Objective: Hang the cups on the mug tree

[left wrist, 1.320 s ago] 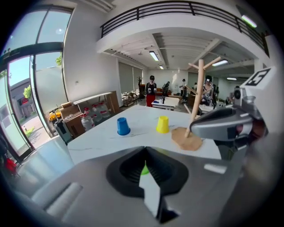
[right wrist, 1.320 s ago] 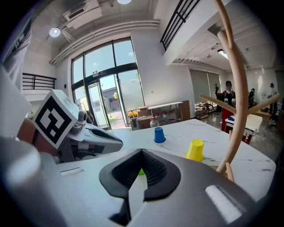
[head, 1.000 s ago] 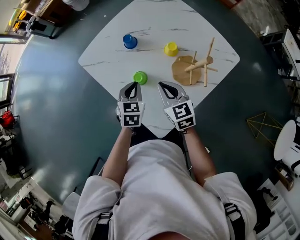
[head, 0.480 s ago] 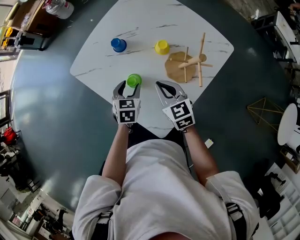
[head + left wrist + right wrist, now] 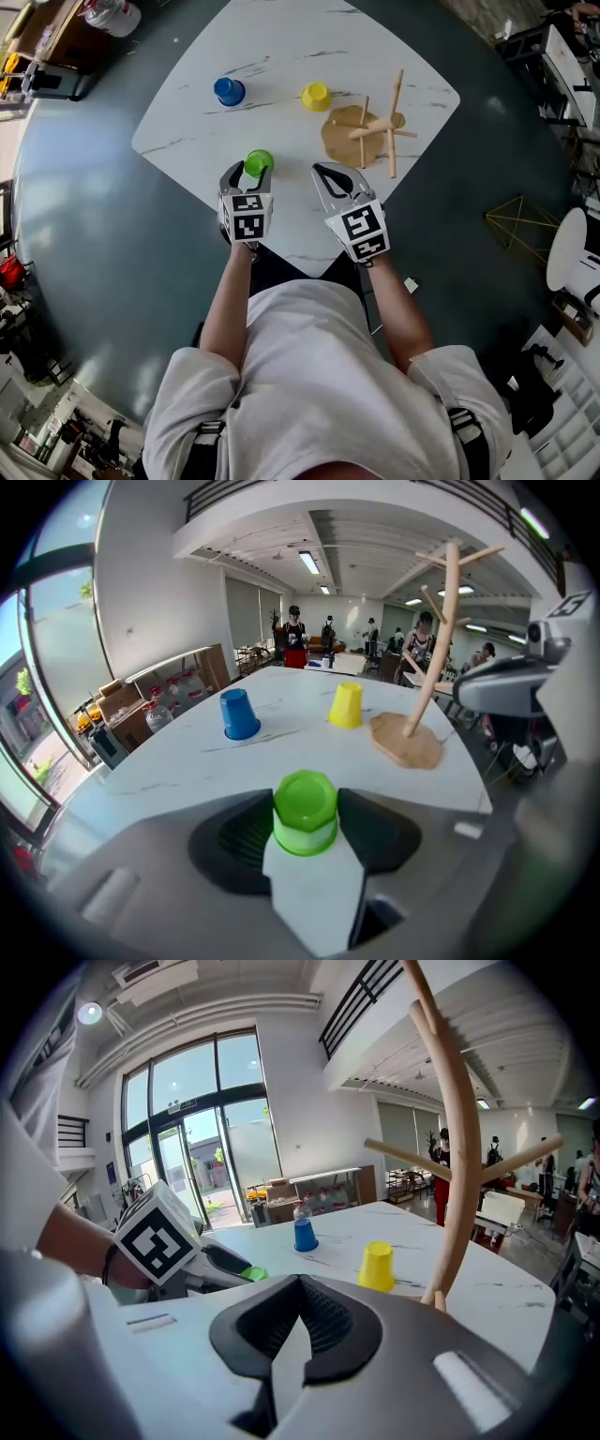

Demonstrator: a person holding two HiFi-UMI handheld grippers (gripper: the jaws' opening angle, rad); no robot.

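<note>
Going across the white marble-look table [image 5: 197, 122]: the blue cup [image 5: 229, 91] sits upside down at about 10 o'clock on the tabletop, plain plastic, rim down. Next is the green cup [image 5: 305, 808], also flipped over, near the edge closest to the person at roughly 7 o'clock. It's bright lime, and its upturned base looks faceted, kind of octagonal. The left gripper [image 5: 249, 173] is right around it: the jaws are opening, with the cup standing between the two black ribbed pads, one on each side, and it's still sitting on the table. The cube on that gripper carries black-and-white square markers, just blocky patterns. The yellow cup [image 5: 316, 96] is upside down at about 1 o'clock from the green one, well apart from it. The right gripper [image 5: 328, 173] hangs over the near edge with its jaws closed tip to tip on nothing, and it has the same kind of marker cube. Furthest right, at about 2 o'clock on the table, is the wooden mug tree [image 5: 370, 131]: flat round base, one pole, thin pegs sticking out.
</note>
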